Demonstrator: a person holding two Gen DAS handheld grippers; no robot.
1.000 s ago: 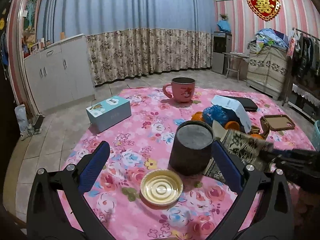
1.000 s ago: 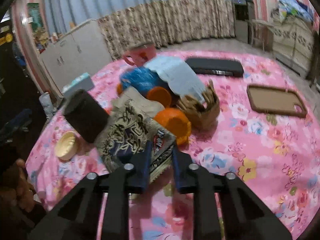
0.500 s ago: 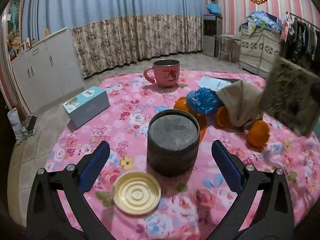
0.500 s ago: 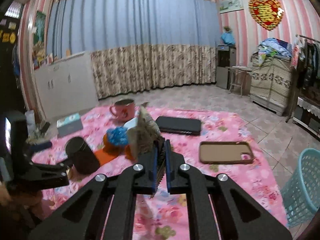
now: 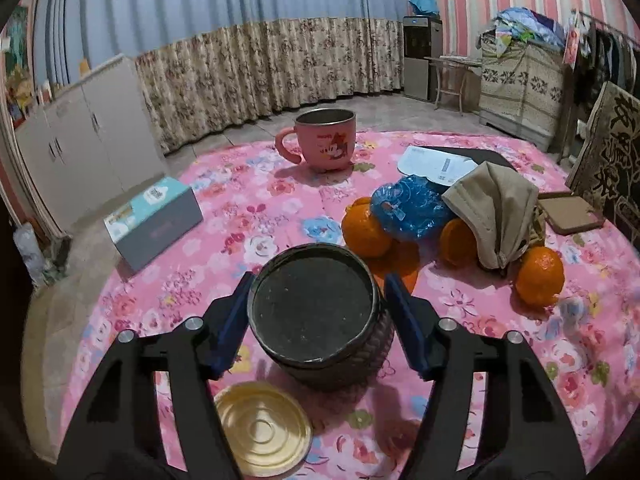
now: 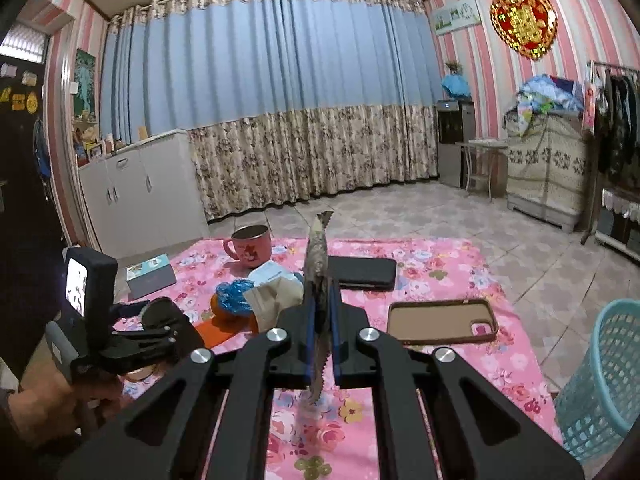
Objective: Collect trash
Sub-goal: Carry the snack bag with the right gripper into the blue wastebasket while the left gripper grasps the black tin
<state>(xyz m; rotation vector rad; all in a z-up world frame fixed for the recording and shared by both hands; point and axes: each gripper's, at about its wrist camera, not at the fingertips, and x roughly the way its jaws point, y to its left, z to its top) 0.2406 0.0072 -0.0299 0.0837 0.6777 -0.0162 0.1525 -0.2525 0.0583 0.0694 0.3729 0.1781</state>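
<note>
My right gripper [image 6: 322, 316] is shut on a flat dark snack wrapper [image 6: 317, 264], held edge-on and upright above the pink floral table [image 6: 432, 276]; the wrapper also shows at the right edge of the left wrist view [image 5: 614, 160]. My left gripper [image 5: 316, 304] has its blue pads on either side of a dark round can [image 5: 316, 312] standing on the table, with narrow gaps still showing. The can's gold lid [image 5: 262, 428] lies in front of it. A blue plastic bag [image 5: 408, 208] and a beige mask [image 5: 496, 208] lie on several oranges [image 5: 538, 276].
A teal mesh basket [image 6: 604, 380] stands on the floor right of the table. On the table are a pink mug [image 5: 326, 138], a tissue box [image 5: 154, 220], a phone case [image 6: 442, 320], a black flat case [image 6: 362, 272] and a white paper [image 5: 434, 164].
My left gripper has moved forward and narrowed around the dark can. My right gripper has lifted the wrapper higher off the pile and away to the right.
</note>
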